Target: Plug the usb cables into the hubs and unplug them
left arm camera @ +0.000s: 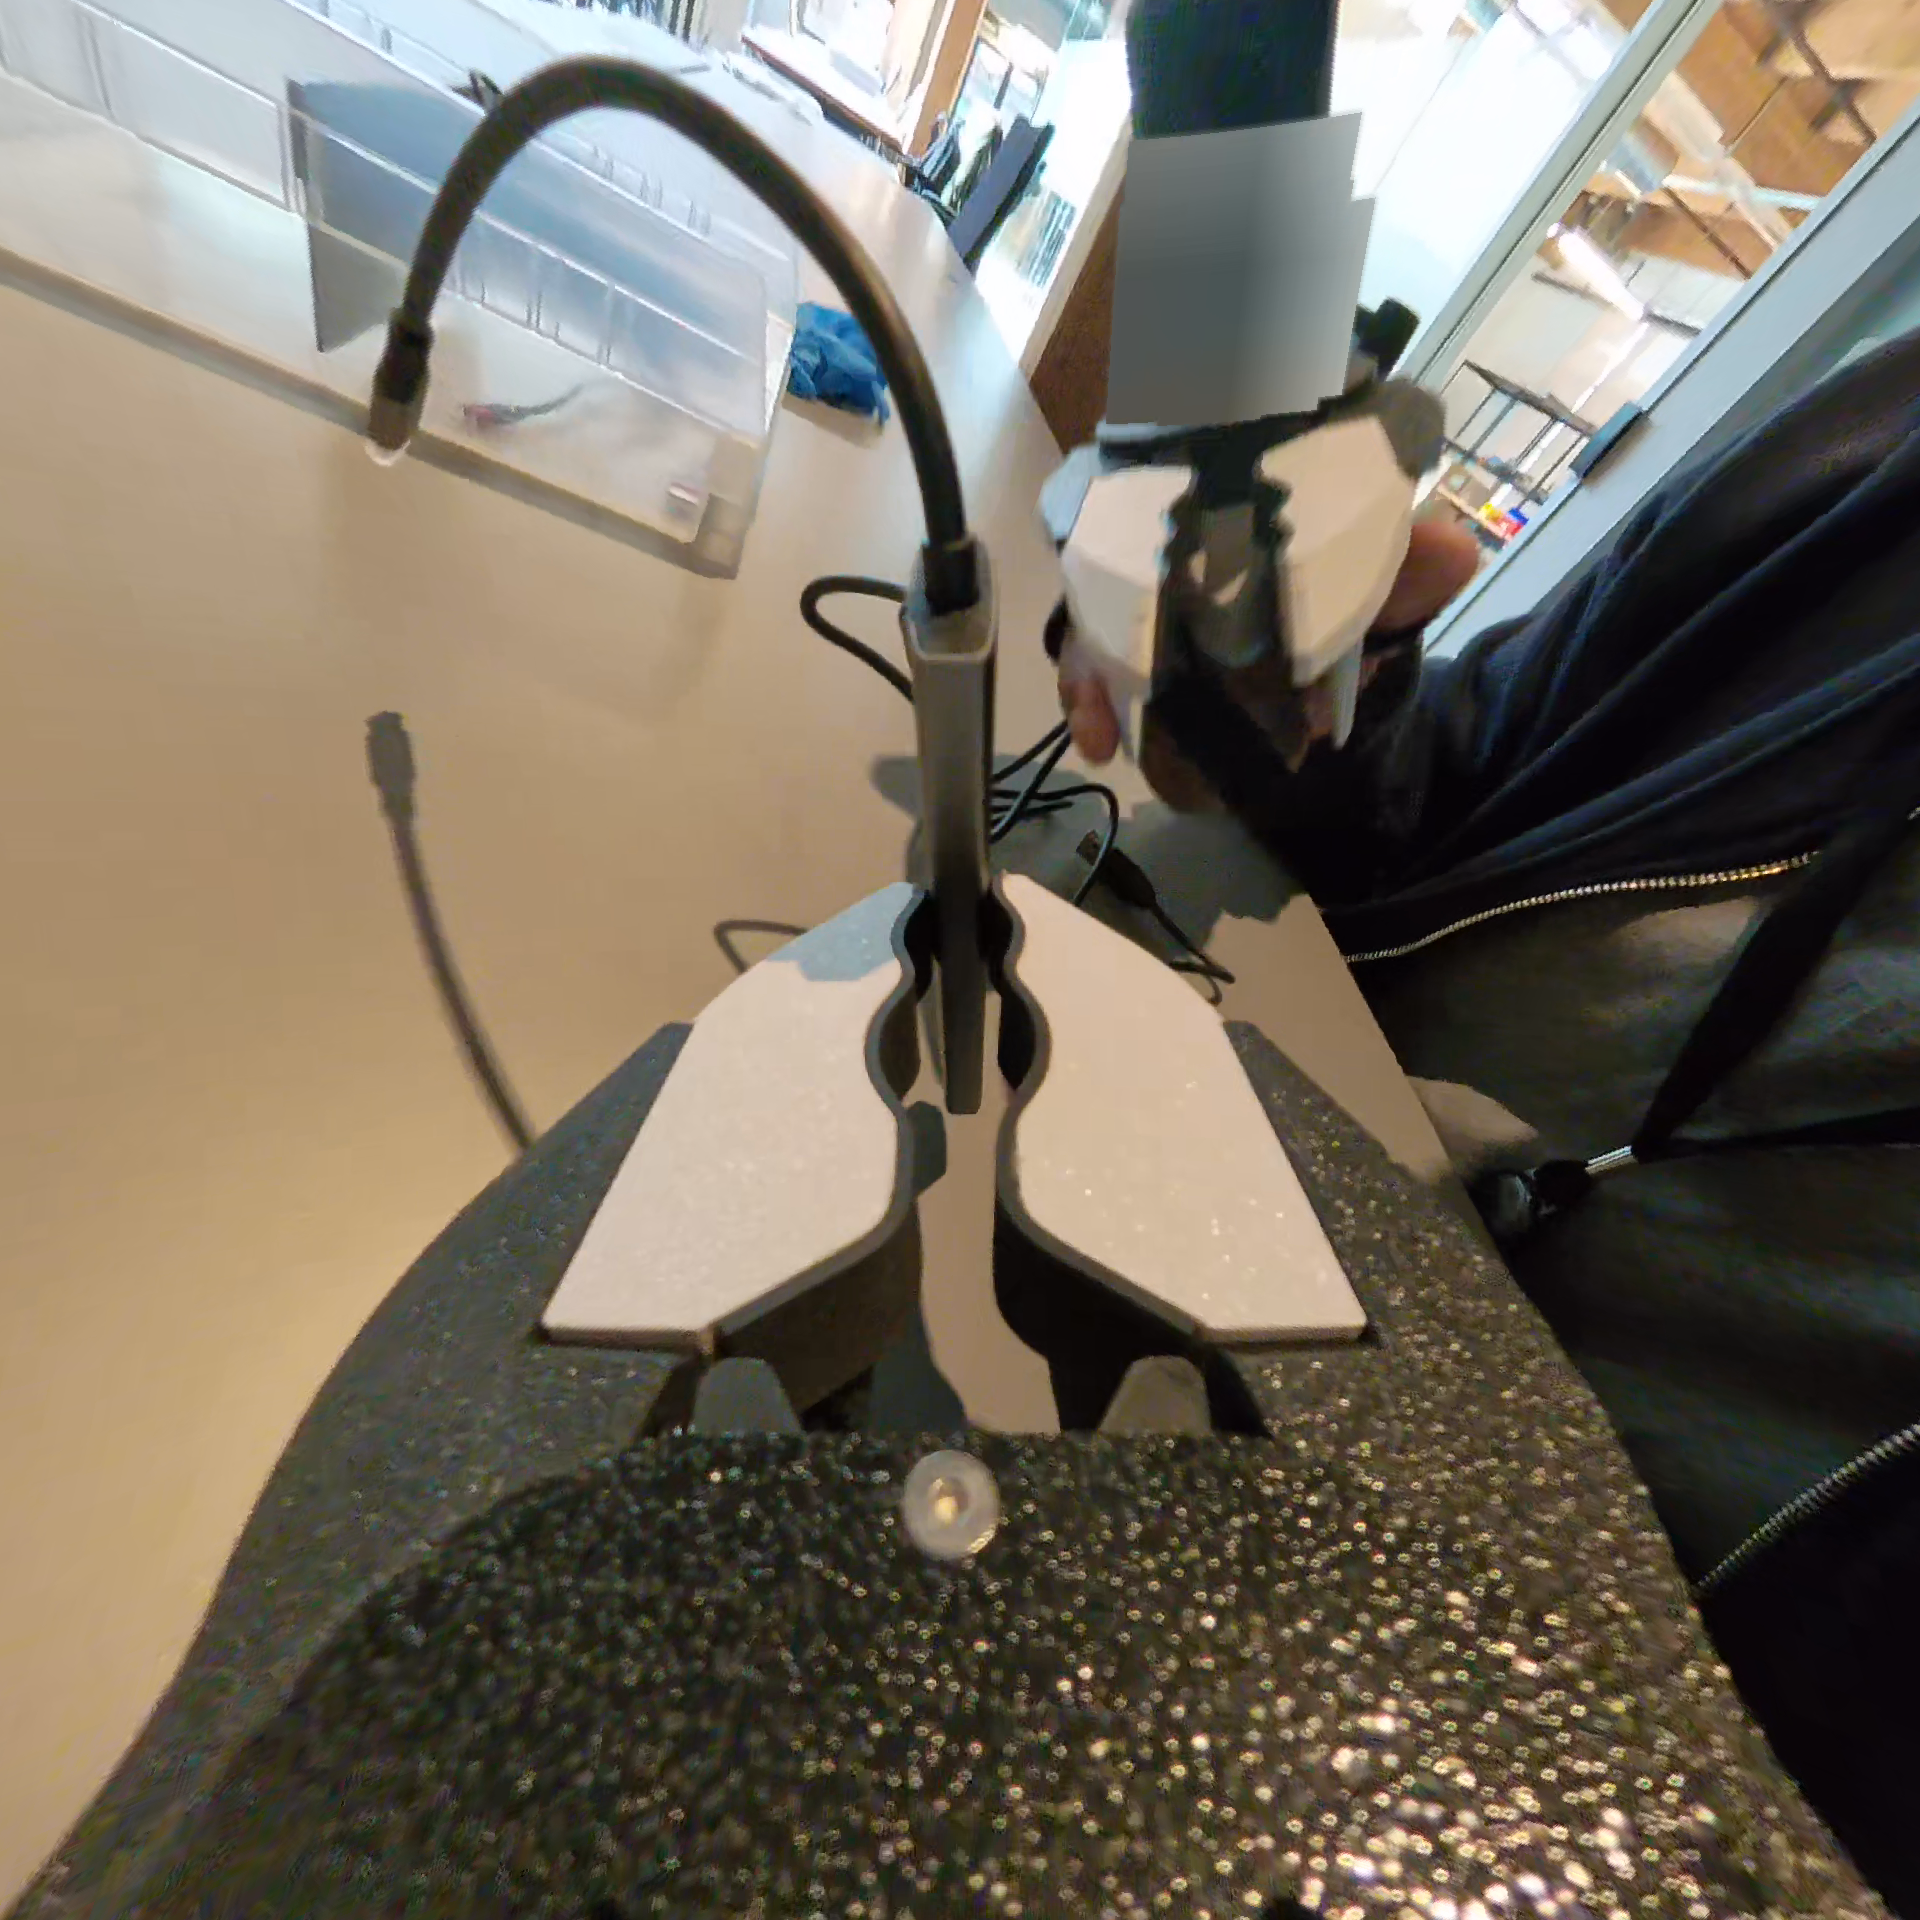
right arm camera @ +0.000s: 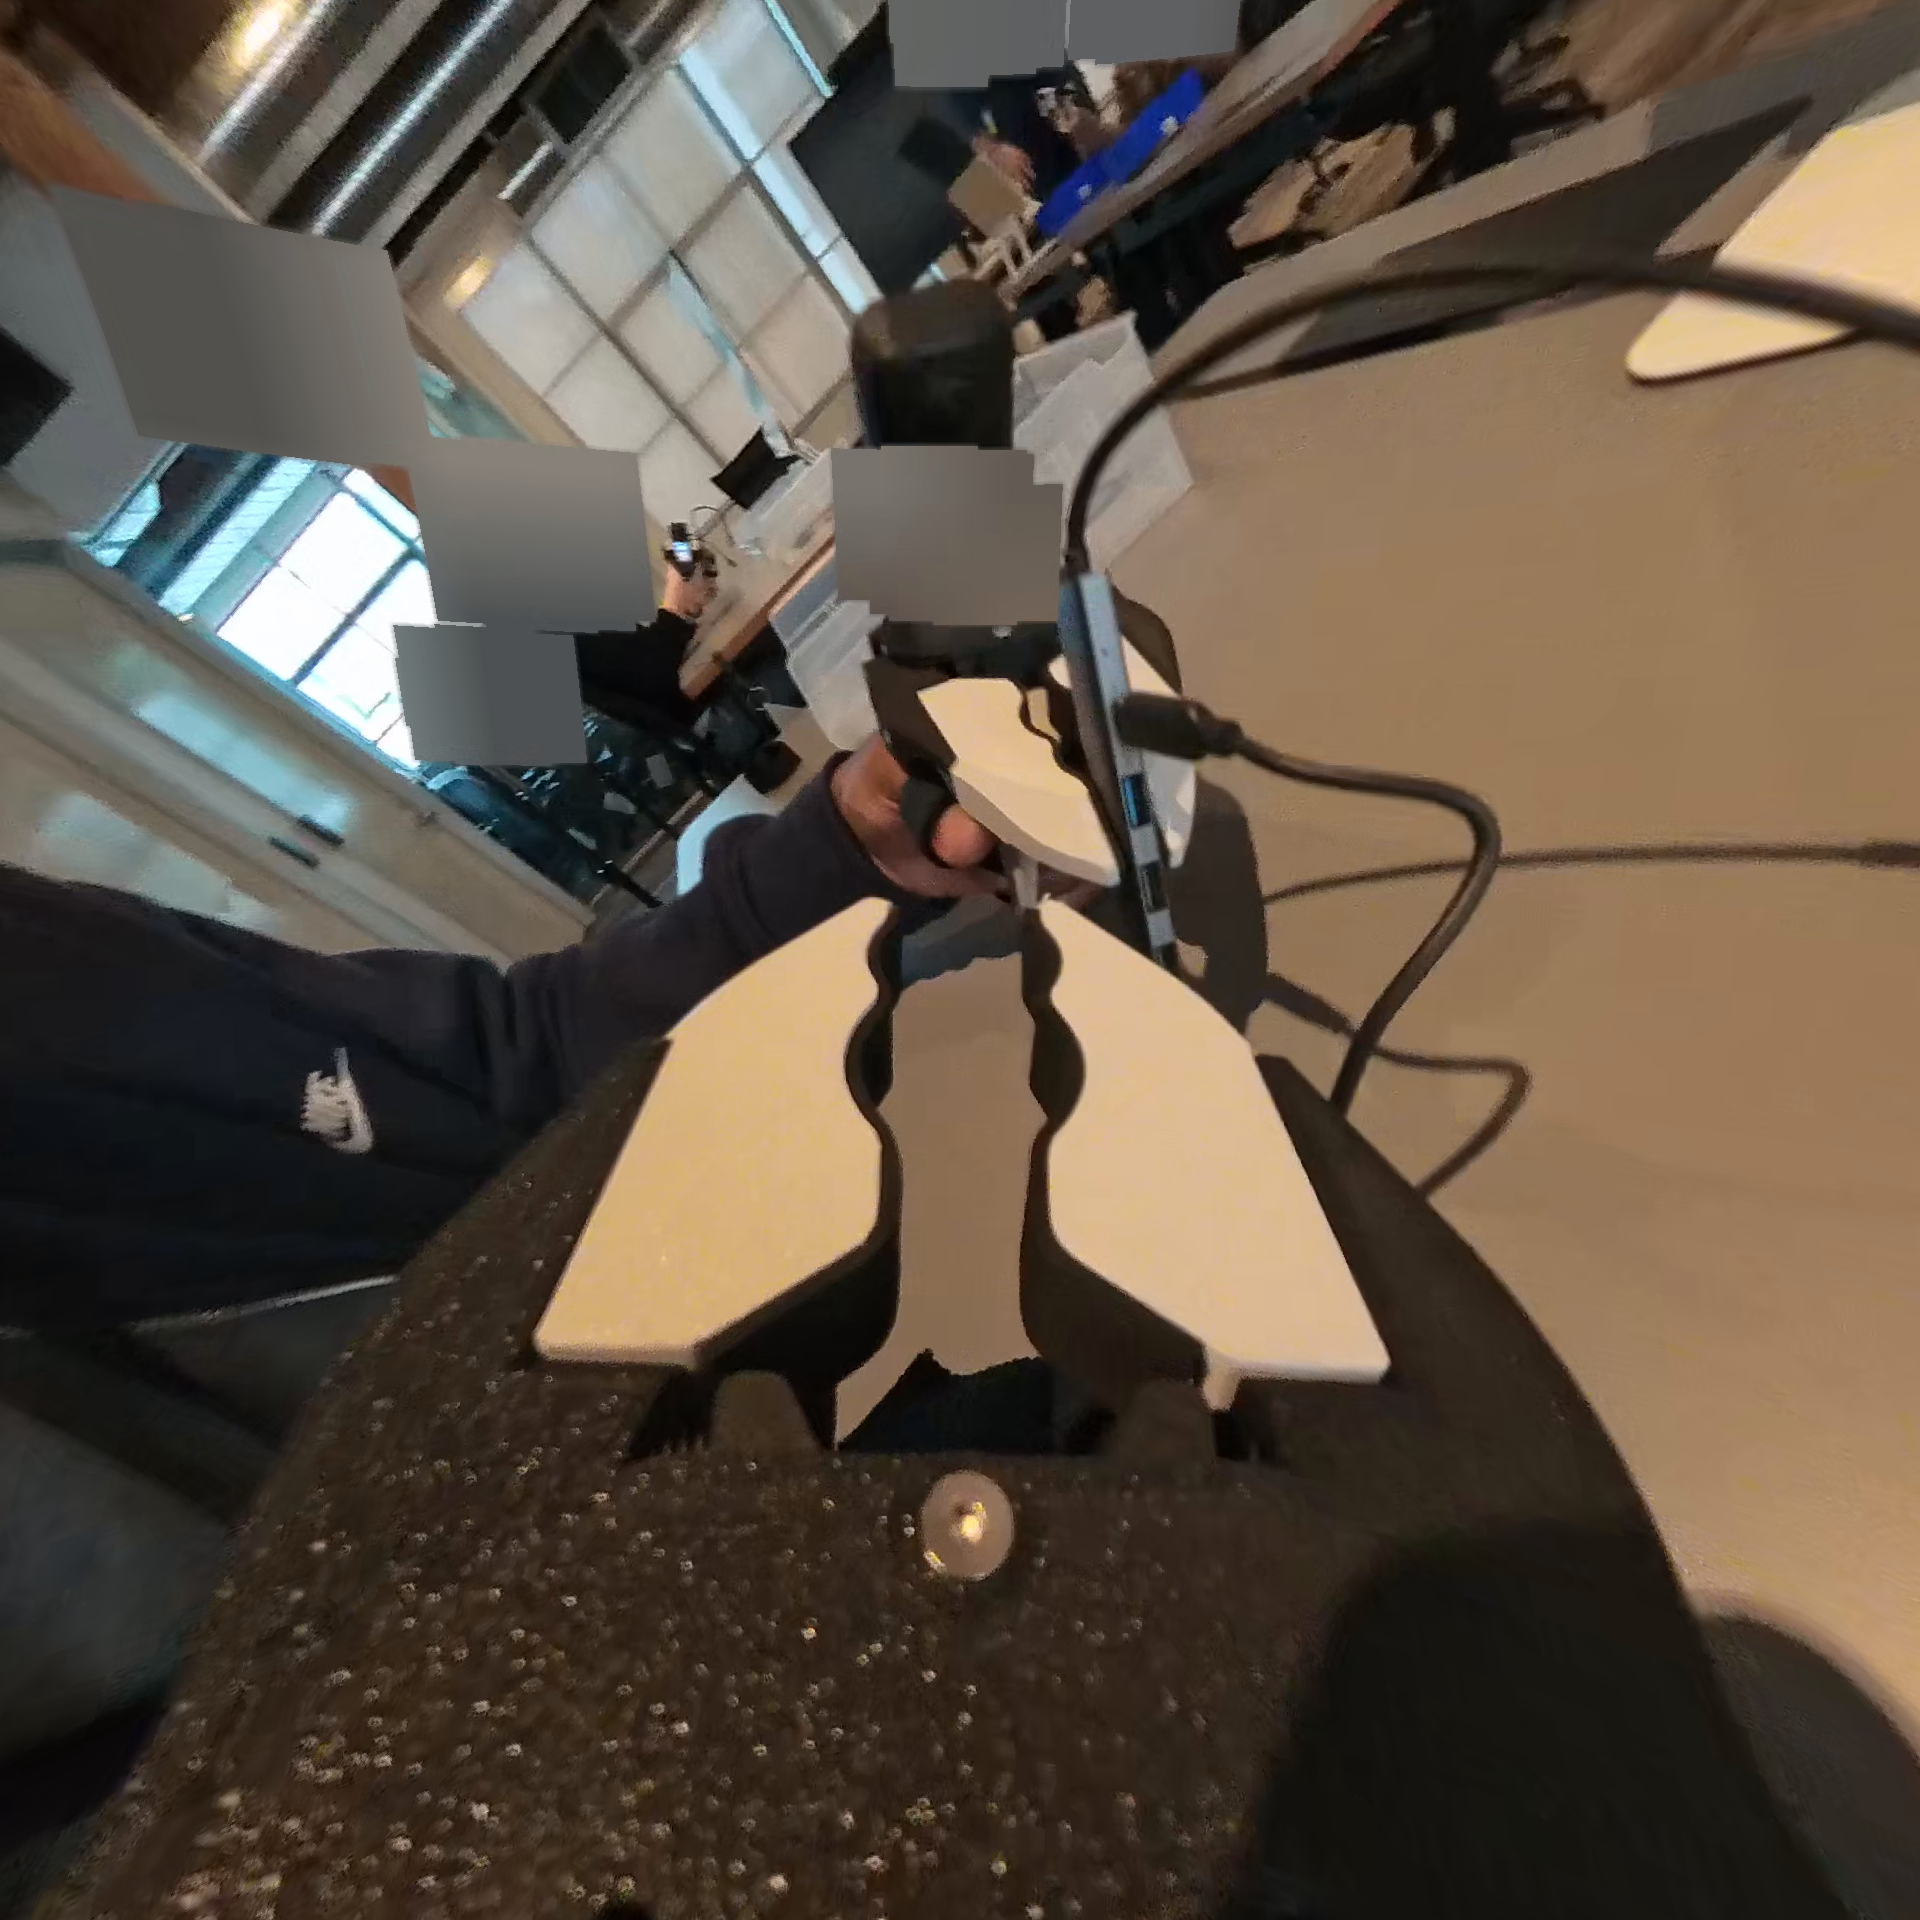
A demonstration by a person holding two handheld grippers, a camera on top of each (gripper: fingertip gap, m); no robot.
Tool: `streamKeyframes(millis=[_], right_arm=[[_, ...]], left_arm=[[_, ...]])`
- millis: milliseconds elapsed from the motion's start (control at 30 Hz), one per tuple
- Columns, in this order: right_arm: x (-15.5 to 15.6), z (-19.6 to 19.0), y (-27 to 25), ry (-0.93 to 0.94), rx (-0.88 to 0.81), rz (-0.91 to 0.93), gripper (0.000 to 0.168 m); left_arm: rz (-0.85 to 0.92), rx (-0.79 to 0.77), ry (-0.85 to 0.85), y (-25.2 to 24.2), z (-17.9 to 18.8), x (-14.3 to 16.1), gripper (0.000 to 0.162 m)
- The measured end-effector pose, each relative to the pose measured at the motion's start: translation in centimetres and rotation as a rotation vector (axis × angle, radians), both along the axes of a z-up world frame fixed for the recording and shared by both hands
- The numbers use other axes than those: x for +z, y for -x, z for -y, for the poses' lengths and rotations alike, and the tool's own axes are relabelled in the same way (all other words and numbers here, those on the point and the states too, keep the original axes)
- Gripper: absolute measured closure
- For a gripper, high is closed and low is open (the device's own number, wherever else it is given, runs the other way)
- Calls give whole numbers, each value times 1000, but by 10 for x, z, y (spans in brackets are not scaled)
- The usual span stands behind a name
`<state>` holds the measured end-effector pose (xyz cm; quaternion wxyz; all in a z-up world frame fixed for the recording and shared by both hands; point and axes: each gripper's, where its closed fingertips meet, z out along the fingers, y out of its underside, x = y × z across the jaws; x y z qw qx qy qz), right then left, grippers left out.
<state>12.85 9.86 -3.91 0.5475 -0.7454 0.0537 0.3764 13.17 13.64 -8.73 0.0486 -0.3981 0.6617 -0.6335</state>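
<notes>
I held the grey USB hub (left arm camera: pixel 951 790) pinched upright in the left gripper (left arm camera: pixel 958 914), above the counter (left arm camera: pixel 260 831) near its edge. Right gripper (right arm camera: pixel 961 920) was parted, empty. One black USB cable (right arm camera: pixel 1351 774) sat plugged in; judged best to brace the hub steady and pull that plug straight out.

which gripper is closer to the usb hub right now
Left. The left gripper is shut on the usb hub, holding it up off the table. The right gripper is open and empty, off to the hub's side.
</notes>
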Motion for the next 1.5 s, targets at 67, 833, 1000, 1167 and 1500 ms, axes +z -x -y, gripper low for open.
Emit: streamKeyframes(millis=[67,833,1000,1167,1500], right_arm=[[-11,-9,3,27,-39,14,147],[18,-29,-20,-212,-335,-121,161],[14,-30,-19,-214,-353,-45,162],[10,-30,-14,-209,-370,63,162],[0,-28,-9,-149,-284,191,163]], left_arm=[[22,-9,20,1,2,5,153],[70,-133,81,15,24,22,153],[30,-117,72,12,24,16,152],[6,-118,50,11,29,12,152],[-40,-119,-67,11,35,-2,152]])
